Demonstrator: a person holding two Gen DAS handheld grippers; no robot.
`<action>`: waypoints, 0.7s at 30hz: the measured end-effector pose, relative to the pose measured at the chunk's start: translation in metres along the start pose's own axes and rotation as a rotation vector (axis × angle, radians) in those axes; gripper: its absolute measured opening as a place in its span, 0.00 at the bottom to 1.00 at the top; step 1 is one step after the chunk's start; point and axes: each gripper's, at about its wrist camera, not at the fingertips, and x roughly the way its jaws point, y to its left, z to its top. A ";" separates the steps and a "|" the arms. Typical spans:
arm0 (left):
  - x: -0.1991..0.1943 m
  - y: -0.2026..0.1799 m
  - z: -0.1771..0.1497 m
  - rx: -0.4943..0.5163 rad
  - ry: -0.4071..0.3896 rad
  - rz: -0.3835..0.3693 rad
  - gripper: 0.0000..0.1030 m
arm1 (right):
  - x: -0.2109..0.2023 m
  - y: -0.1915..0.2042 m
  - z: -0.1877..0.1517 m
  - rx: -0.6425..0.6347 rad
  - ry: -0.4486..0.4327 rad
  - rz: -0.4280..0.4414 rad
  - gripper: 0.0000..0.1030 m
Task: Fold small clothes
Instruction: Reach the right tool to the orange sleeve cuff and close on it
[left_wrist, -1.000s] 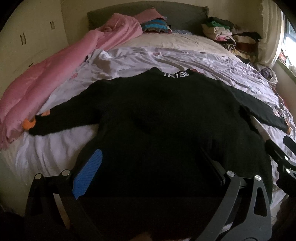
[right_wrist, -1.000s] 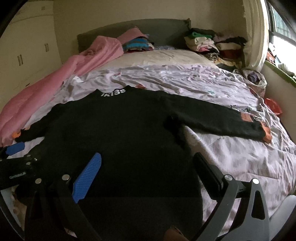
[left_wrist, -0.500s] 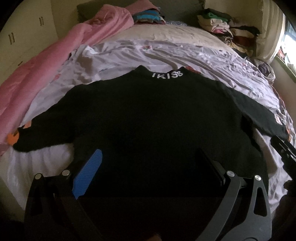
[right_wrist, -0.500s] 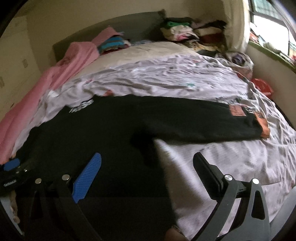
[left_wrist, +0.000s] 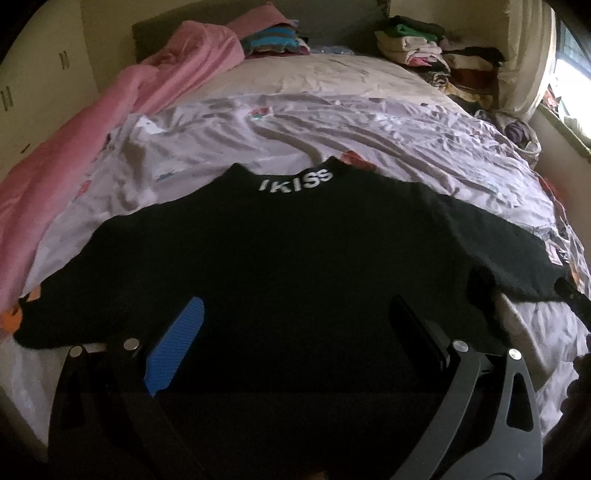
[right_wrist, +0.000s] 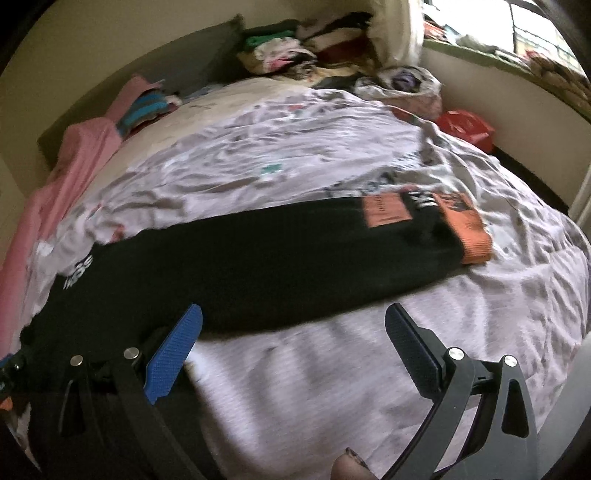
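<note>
Both tongs wide, empty — left tongs (left_wrist: 295, 339) over black sweater (left_wrist: 280, 266) body, right tongs (right_wrist: 295, 343) near its sleeve (right_wrist: 295, 258). Next — grip orange cuff (right_wrist: 469, 229) toward bed's right edge, fold inward.

Black sweater (left_wrist: 295, 266), flat on bed (left_wrist: 369, 147), sleeves spread, "IKISS" at collar. Left gripper (left_wrist: 295, 325) above its hem, jaws apart. Pink quilt (left_wrist: 74, 155) alongside.

Black sweater (left_wrist: 295, 258) with white collar lettering and orange cuffs on pale lilac printed sheet (right_wrist: 295, 155); pink quilt (left_wrist: 55, 166).
</note>
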 end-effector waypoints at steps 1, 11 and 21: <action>0.003 -0.002 0.001 0.001 0.006 -0.004 0.91 | 0.003 -0.006 0.003 0.016 0.002 -0.007 0.96; 0.027 -0.008 0.011 0.000 0.023 -0.022 0.91 | 0.049 -0.078 0.022 0.226 0.076 -0.069 0.96; 0.043 0.004 0.017 -0.010 0.022 0.040 0.91 | 0.063 -0.123 0.045 0.407 -0.002 -0.036 0.36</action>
